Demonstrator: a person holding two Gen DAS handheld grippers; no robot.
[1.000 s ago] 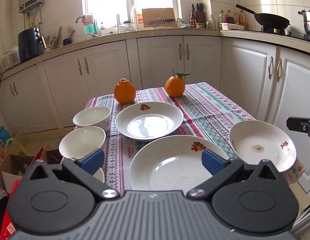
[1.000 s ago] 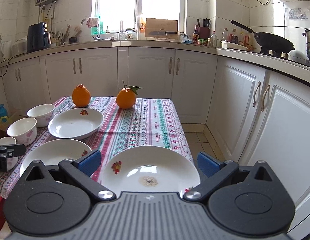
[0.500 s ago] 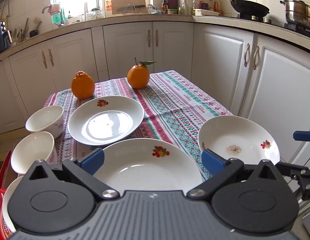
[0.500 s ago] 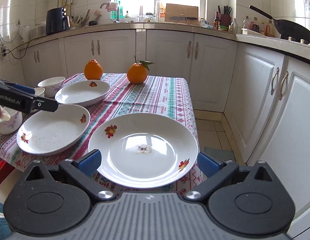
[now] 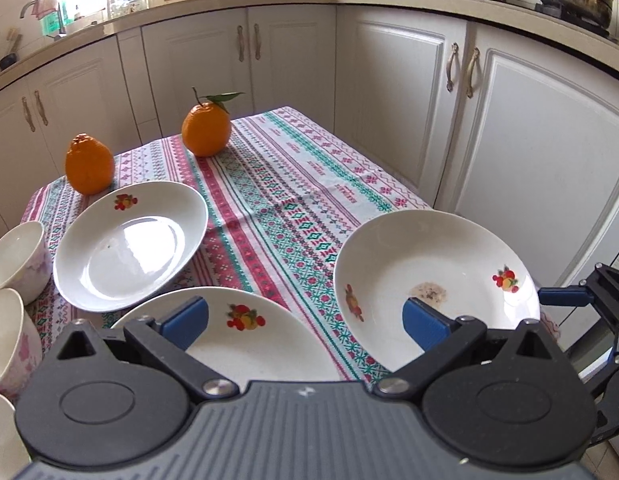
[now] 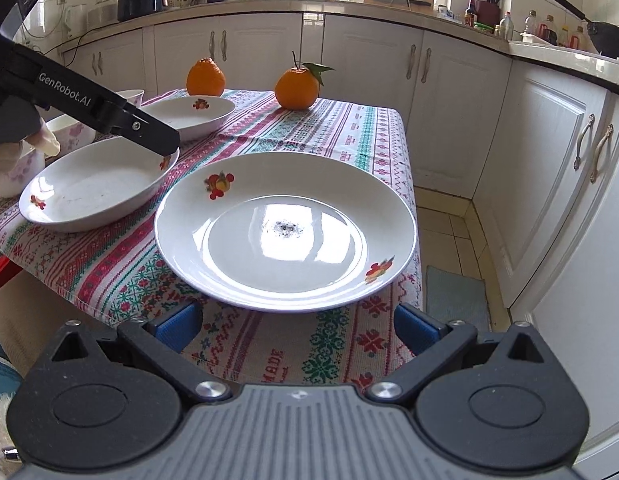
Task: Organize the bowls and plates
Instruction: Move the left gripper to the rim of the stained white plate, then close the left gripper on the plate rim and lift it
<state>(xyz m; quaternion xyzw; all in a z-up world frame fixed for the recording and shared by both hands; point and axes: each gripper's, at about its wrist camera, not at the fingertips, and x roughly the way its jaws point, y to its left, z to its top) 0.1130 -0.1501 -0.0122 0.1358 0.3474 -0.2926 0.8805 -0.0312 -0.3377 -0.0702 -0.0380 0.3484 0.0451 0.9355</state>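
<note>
Left wrist view: the left gripper (image 5: pixel 305 320) hangs agape over the near plate (image 5: pixel 249 344), between two other plates.

Right wrist view: the right gripper (image 6: pixel 295 326) gapes empty before the stained plate (image 6: pixel 285 232) at the table (image 6: pixel 361 132) edge.

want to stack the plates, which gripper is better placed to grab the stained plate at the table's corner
Right. The right gripper sits open just before the stained plate, its near rim between the fingers. The left gripper hangs over another plate.

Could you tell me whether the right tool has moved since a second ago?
Yes: the right tool has come closer to the stained plate and lower, toward the table's edge.
</note>
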